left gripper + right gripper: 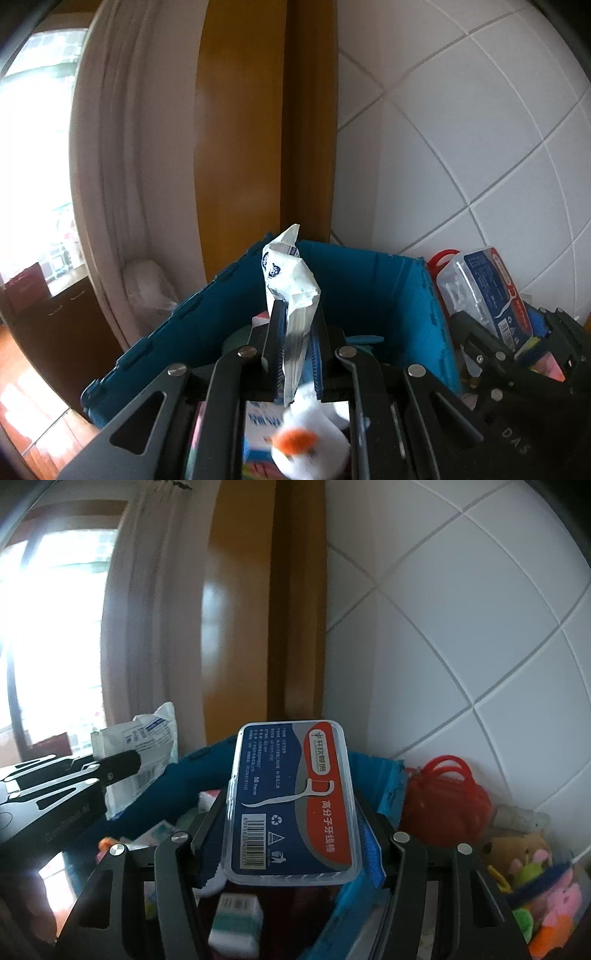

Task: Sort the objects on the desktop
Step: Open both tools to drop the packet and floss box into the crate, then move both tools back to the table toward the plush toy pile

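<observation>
My left claw (295, 354) is pressed tight on a crumpled white tissue pack (291, 280), which stands up out of the fingers above the blue bin (369, 288). My right claw (291, 834) pinches a clear floss-pick box (291, 797) by its long sides, label up, with a red and blue card and a barcode showing through the lid.

Both loads hang over the blue bin. Inside it, below my left fingers, I see a white plush toy with an orange patch (306, 439) and a white and blue carton (258, 424); below my right fingers lies a small white and green box (236, 923), blurred, among other bits I cannot make out.

Just beside the bin's right wall, outside it, sits a red mesh bag with loop handles (443, 794). Further right a heap of soft toys (532, 878) lies in brown, pink, green and orange. Behind the bin rise a white tiled wall (461, 627), a wooden door frame (295, 627) and a pale curtain (147, 609).
</observation>
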Motion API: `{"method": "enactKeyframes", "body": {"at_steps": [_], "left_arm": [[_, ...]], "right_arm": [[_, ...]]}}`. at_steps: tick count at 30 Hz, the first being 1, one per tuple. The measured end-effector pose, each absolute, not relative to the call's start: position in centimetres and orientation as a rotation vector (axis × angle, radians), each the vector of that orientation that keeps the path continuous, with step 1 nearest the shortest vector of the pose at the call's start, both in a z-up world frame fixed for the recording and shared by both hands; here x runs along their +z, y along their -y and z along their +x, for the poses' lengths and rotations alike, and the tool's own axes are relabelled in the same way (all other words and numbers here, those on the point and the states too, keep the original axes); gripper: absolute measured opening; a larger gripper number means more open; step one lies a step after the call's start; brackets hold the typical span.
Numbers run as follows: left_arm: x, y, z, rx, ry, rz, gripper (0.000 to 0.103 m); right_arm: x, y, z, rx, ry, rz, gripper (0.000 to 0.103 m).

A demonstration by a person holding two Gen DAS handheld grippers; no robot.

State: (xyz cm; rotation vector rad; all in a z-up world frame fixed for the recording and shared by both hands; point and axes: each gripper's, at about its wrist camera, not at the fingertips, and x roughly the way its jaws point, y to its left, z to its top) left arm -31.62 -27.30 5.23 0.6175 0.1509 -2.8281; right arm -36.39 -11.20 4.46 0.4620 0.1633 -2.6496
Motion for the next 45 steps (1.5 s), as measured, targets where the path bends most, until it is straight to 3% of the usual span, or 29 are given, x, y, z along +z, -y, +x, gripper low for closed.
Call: {"method": "enactKeyframes", "body": {"at_steps": [2, 3, 4, 5, 6, 9, 27, 45], "left_arm": [[4.8, 28.2, -32.8, -2.832, -0.168, 0.649, 0.021], [4.5, 28.5, -33.3, -2.834, -0.175, 0.662, 0.037], [4.1, 28.8, -33.8, -2.829, -0.178, 0.674, 0.048], [3.9, 29.0, -34.0, -2.824, -0.176, 0.677, 0.073], [3.6, 29.2, -34.3, -2.812, -0.168, 0.661, 0.080], [3.1, 29.4, -34.7, -2.831, -0.187, 0.661, 0.082], [2.6, 26.7, -30.3, -2.904, -0.191, 0.689, 0.082], [1.0, 11.7, -24.0, -3.190, -0.041, 0.779, 0.082]], "right_arm": [[4.1, 11.8, -37.3, -2.669, -0.160, 0.492, 0.069], [3.9, 11.9, -37.4, -2.678, -0.156, 0.504, 0.075], [3.8, 12.0, -38.0, -2.688, -0.155, 0.517, 0.088], [3.7, 12.0, -38.5, -2.695, -0.155, 0.523, 0.096], [3.6, 12.0, -38.9, -2.710, -0.157, 0.521, 0.097], [3.9, 11.9, -39.4, -2.737, -0.163, 0.526, 0.103], [3.4, 8.1, -34.1, -2.846, -0.163, 0.545, 0.103], [1.4, -6.6, -23.0, -3.124, -0.068, 0.631, 0.103]]}}
